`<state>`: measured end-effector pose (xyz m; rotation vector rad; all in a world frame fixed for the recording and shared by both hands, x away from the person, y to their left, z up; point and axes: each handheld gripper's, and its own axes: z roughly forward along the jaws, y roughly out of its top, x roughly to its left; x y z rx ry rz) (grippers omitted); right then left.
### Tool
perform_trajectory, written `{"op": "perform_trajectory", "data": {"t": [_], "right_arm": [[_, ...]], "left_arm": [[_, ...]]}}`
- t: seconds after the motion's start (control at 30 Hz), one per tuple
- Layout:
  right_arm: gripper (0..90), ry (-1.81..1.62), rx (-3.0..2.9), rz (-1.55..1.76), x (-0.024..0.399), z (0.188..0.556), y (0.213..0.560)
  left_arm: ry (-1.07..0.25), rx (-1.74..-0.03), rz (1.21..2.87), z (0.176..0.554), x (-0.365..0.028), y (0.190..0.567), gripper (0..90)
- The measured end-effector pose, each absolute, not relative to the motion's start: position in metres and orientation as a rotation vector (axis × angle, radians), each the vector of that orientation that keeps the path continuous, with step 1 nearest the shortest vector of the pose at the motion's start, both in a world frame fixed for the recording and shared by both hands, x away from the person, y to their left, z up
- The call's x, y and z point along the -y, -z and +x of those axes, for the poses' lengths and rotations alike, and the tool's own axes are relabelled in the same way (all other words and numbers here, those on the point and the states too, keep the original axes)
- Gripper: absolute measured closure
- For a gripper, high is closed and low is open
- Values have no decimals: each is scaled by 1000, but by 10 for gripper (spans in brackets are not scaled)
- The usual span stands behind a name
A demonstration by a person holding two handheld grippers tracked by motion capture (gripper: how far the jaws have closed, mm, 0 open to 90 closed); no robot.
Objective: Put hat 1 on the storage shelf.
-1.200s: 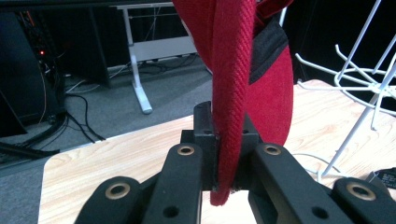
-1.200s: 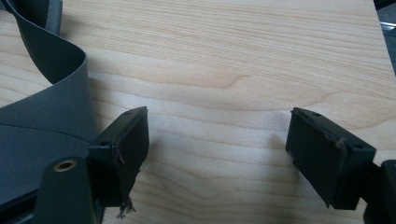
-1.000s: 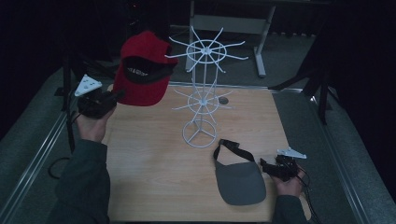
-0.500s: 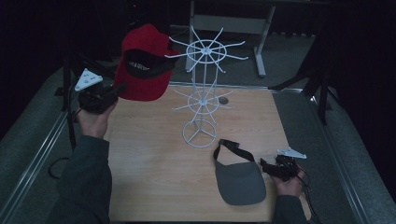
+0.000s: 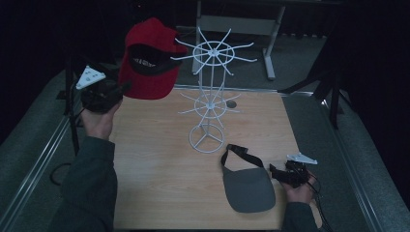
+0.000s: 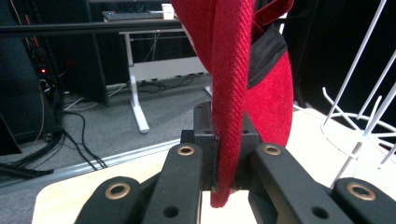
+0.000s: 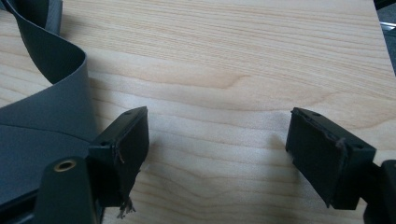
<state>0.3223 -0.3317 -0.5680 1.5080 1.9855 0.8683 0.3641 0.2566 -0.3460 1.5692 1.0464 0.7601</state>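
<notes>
The left hand-held gripper pinches the red cap by its brim edge, lifted beside the white rack. The right hand-held gripper gapes wide, empty, beside the grey visor on the table. With so thin a pinch, the cap could slip or snag a rack prong.

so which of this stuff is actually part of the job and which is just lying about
In the job:
- red cap, clamped in the left tool
- white wire rack
- grey visor, beside the open right tool

Lying about:
- small dark round thing on the table
- desk frame behind
</notes>
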Motion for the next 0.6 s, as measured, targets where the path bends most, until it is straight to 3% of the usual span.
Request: {"op": "perform_trajectory", "data": {"t": [0.6], "right_arm": [[212, -870, -1985, 1509, 332, 322, 568]], "left_arm": [[-719, -1020, 1486, 362, -253, 330, 858]]}}
